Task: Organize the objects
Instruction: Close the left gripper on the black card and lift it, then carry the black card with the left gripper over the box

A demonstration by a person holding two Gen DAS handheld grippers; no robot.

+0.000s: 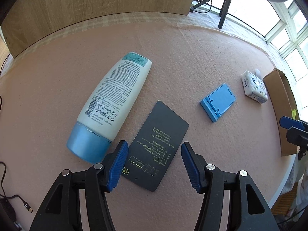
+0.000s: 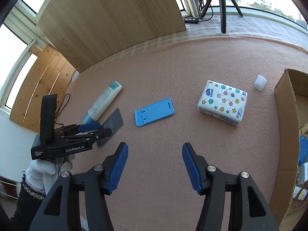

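Observation:
My left gripper (image 1: pixel 154 163) is open just above a black card (image 1: pixel 156 146) that lies flat between its fingers. A white lotion tube with a blue cap (image 1: pixel 111 104) lies left of the card. A blue phone stand (image 1: pixel 218 102) and a tissue pack (image 1: pixel 254 86) lie to the right. My right gripper (image 2: pixel 155 165) is open and empty over bare cloth. In the right wrist view the phone stand (image 2: pixel 155 111) lies ahead, the tissue pack (image 2: pixel 223 102) at right, a small white cap (image 2: pixel 260 82) beyond it, and the left gripper (image 2: pixel 92 129) over the card (image 2: pixel 113 121) beside the tube (image 2: pixel 104 100).
An open cardboard box (image 2: pixel 286 127) with a few items stands at the table's right edge; it also shows in the left wrist view (image 1: pixel 281 104). A wooden panel (image 2: pixel 107 19) stands at the back. A tripod (image 2: pixel 221 3) and power strip (image 2: pixel 190 20) are beyond the table.

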